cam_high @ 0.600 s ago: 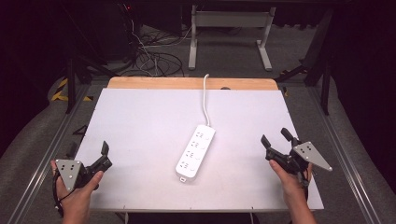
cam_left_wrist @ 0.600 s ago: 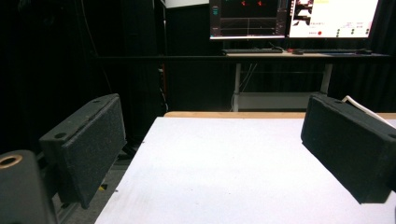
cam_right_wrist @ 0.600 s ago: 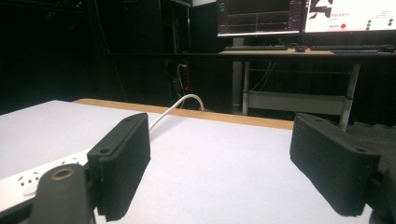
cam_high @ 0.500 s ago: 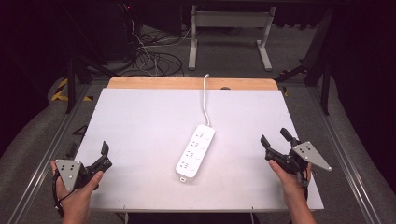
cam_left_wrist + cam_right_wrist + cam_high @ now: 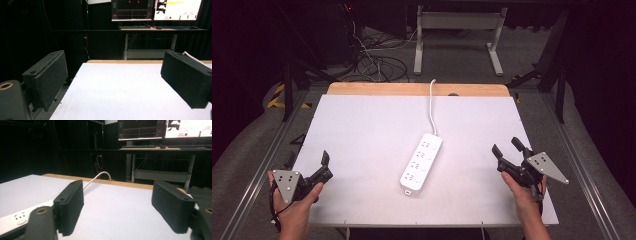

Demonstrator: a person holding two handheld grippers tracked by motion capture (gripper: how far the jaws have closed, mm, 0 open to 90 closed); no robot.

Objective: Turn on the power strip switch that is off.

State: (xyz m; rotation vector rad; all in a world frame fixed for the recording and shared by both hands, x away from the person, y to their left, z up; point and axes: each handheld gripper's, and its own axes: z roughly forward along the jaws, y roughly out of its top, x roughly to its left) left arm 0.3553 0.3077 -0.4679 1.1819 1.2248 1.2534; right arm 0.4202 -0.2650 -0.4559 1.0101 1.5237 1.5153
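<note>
From the high view, the white power strip [image 5: 422, 163] lies flat in the middle of the white table [image 5: 362, 130], a bit tilted. Its cord [image 5: 431, 107] runs away to the far edge. The left gripper [image 5: 323, 165] is at the near left corner, well apart from the strip. The right gripper [image 5: 507, 149] is at the near right side, also well apart. Both claws are open and hold nothing. The hands look ready to start, so the step is likely to reach in for the strip.

In the left gripper view, the two black jaws stand wide, with only bare table [image 5: 120, 87] between them. A bit of the cord [image 5: 192, 57] peeks over the right jaw. This hand should turn toward the right to face the strip before moving in.

In the right gripper view, the jaws are open too, with nothing between them. The power strip [image 5: 17, 218] shows at the near left, partly behind the left jaw, and the cord [image 5: 97, 178] curls away behind it. To do this well, I think each claw should come in low and slow, keep open until the strip's sides sit between the pads, and stay off the cord.
</note>
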